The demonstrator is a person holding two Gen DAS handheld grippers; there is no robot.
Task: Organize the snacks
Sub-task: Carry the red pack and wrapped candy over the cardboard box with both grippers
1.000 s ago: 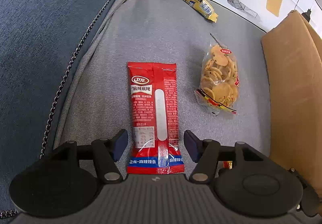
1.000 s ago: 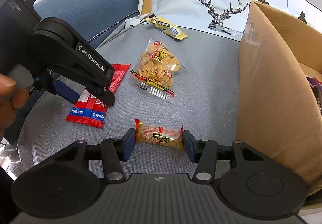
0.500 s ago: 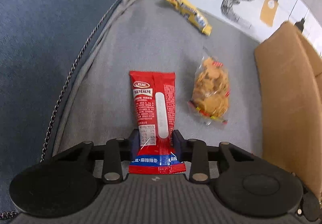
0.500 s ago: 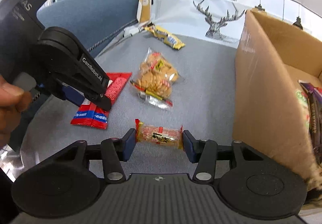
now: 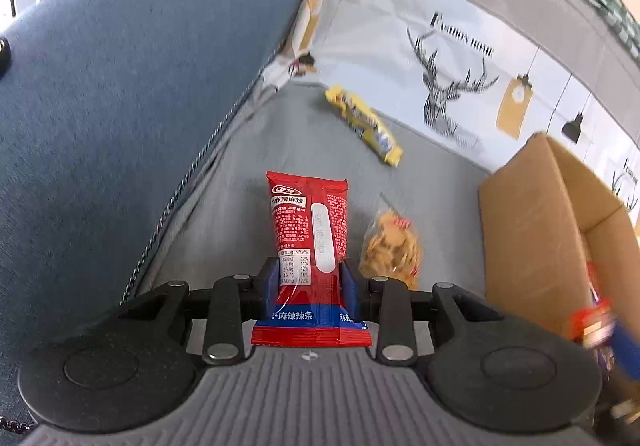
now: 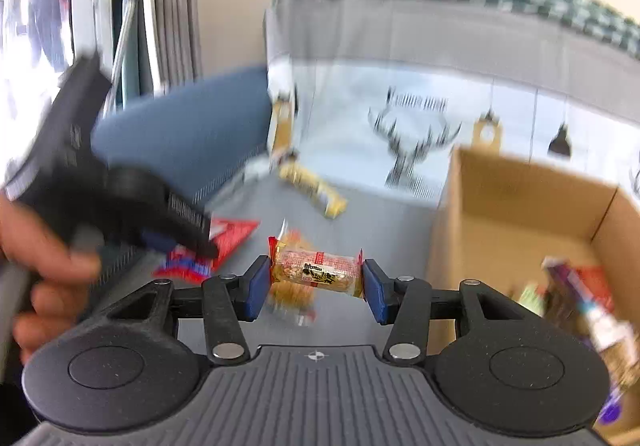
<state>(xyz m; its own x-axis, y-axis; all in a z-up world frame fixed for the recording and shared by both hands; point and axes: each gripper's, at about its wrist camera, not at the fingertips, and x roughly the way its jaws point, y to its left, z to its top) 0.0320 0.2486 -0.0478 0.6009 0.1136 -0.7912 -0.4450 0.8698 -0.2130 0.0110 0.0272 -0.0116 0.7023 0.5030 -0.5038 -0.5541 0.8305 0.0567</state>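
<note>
In the left wrist view, the red spicy-strip packet (image 5: pixel 310 246) is pinched near its lower end by the left gripper (image 5: pixel 309 284). Its long axis runs straight ahead along the fingers, top seam pointing away. The cardboard box (image 5: pixel 532 246) is seen to the right, and the biscuit bag (image 5: pixel 394 246) lies between.

In the right wrist view, the small yellow snack (image 6: pixel 316 272) is clamped by the right gripper (image 6: pixel 314 288), its long axis across the jaws. The open box is just right of it, so the right hand is judged nearer.
</note>
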